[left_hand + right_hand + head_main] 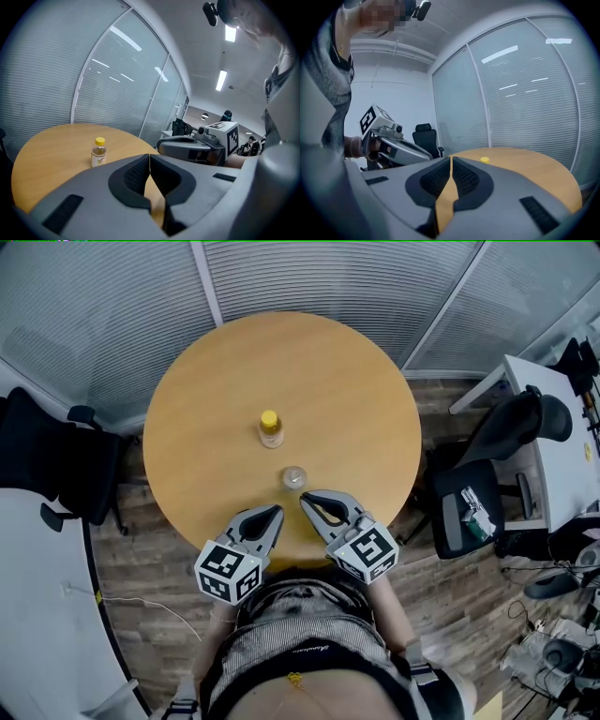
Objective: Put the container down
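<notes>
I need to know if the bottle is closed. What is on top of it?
A yellow cap sits on top of the bottle, which stands on the table. The cap covers the bottle's mouth, so that cannot be seen.

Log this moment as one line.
left gripper: shut, empty | right gripper: shut, empty | clear container: on round table, just ahead of both | yellow-capped bottle: upright, beyond it

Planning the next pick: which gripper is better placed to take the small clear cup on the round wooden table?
Right, probably: the right gripper has its tip just short of the small clear cup, while the left gripper sits further back. Both are shut and empty, so either must open first.
</notes>
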The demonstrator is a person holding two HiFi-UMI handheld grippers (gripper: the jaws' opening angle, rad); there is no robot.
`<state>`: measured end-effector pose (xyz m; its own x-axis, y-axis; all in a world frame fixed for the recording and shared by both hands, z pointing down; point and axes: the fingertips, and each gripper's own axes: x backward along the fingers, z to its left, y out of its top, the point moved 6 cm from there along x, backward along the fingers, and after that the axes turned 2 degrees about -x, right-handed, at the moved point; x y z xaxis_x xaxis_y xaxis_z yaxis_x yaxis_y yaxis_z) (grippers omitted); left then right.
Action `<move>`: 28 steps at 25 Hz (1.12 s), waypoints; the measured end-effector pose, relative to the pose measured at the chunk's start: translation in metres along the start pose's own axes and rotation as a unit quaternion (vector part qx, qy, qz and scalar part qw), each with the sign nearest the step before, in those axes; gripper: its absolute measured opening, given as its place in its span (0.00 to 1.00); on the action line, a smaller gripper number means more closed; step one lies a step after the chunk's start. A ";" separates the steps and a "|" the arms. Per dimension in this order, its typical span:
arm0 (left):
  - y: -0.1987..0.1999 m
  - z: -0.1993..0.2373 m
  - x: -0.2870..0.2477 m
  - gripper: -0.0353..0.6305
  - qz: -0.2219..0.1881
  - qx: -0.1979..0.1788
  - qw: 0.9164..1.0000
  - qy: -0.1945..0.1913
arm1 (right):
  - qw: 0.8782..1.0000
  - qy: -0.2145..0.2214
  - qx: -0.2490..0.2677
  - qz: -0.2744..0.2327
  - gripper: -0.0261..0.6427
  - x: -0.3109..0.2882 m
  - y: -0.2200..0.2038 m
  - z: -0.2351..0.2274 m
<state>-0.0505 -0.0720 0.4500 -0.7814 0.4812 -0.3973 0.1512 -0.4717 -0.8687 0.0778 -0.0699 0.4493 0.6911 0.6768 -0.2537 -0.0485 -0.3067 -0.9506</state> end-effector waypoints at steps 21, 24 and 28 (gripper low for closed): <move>0.034 -0.010 0.009 0.09 -0.054 -0.019 0.998 -0.013 | 0.998 0.033 0.034 -0.043 0.08 0.012 0.046 0.015; 0.034 -0.012 0.010 0.09 -0.055 -0.019 0.998 -0.012 | 0.998 0.034 0.028 -0.040 0.08 0.015 0.047 0.018; 0.034 -0.013 0.010 0.09 -0.057 -0.019 0.998 -0.012 | 0.998 0.039 0.031 -0.035 0.08 0.017 0.049 0.021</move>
<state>-0.0454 -0.0729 0.4127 -0.8094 0.5113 -0.2888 0.0836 -0.3865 -0.9185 0.0723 -0.0596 0.3946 0.7483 0.6404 -0.1730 -0.0406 -0.2160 -0.9755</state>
